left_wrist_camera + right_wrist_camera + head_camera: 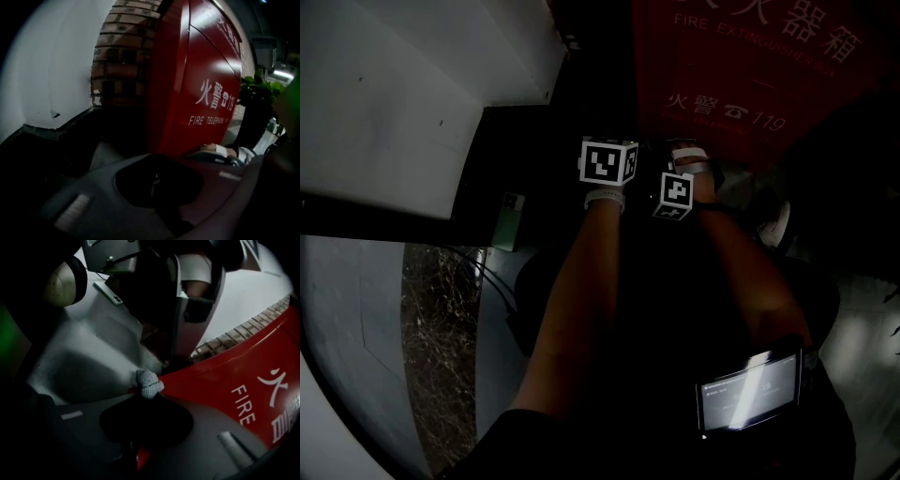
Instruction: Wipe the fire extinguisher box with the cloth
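Dim brick wall [122, 51] and the cropped fire extinguisher box [197, 84] stand ahead of the left gripper [156, 157], closed and empty; the right gripper [146, 394] pinches a mostly hidden cloth [149, 382].

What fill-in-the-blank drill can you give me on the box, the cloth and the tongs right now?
1. The right tongs are shut on a small grey ____.
2. The fire extinguisher box is painted ____.
3. The wall beside the box is built of ____.
Missing words: cloth; red; brick.
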